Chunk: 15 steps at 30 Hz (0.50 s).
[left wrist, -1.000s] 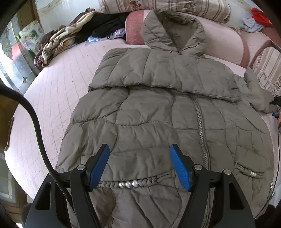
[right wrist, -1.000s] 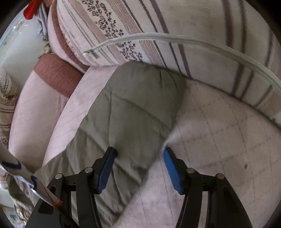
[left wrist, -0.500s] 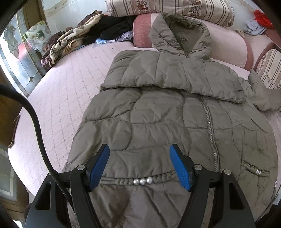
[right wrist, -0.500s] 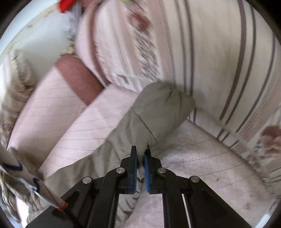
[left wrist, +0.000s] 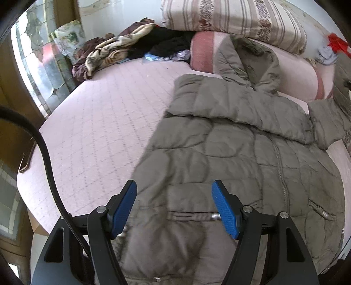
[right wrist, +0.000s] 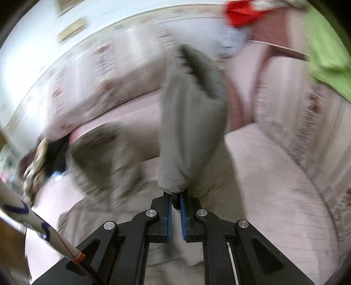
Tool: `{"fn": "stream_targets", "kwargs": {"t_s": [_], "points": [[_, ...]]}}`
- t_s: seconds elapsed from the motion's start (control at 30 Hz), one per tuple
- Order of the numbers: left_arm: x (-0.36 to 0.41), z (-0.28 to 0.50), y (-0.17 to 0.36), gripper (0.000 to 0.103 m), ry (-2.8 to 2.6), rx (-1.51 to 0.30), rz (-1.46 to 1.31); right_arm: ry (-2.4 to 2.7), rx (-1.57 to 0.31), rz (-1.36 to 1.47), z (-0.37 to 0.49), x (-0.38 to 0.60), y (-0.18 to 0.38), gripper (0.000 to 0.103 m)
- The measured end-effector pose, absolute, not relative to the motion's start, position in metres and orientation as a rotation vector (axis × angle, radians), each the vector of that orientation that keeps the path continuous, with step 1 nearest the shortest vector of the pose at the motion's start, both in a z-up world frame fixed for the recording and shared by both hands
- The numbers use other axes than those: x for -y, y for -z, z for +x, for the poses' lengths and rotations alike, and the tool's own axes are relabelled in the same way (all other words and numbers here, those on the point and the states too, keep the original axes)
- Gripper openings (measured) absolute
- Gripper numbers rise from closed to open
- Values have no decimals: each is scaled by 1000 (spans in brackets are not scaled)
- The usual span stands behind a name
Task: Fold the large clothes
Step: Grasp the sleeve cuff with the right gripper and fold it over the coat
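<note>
Olive padded jacket (left wrist: 237, 157) spread front-up across pink quilted bed (left wrist: 105, 122), hood (left wrist: 248, 59) propped on pink bolster (left wrist: 296, 74) under striped pillow (left wrist: 230, 17). Left gripper (left wrist: 174, 205) spread wide above hem, gripping nothing; right gripper (right wrist: 174, 202) pinched tight on raised sleeve (right wrist: 190, 122), much blurred. Heaped clothes (left wrist: 114, 52) at far bed edge, well apart from jacket; black cable (left wrist: 50, 171) looping at left.
</note>
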<state>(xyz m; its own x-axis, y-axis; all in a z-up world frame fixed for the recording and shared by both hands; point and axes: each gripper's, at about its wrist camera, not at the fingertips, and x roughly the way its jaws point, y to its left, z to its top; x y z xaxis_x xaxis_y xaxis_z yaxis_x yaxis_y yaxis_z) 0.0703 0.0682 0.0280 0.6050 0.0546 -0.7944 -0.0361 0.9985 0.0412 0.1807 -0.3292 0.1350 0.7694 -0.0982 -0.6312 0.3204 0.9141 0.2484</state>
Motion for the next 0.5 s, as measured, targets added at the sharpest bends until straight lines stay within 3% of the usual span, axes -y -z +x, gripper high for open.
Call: {"fn": "stream_targets", "kwargs": {"t_s": [0.23,0.5], "points": [[-106,72,-23,70,-103,-931,-39,16,-770,268,217,209,-89,7],[-131,78,-22,70,-137,-940,-84,-61,-988,195,256,143,17,9]]}}
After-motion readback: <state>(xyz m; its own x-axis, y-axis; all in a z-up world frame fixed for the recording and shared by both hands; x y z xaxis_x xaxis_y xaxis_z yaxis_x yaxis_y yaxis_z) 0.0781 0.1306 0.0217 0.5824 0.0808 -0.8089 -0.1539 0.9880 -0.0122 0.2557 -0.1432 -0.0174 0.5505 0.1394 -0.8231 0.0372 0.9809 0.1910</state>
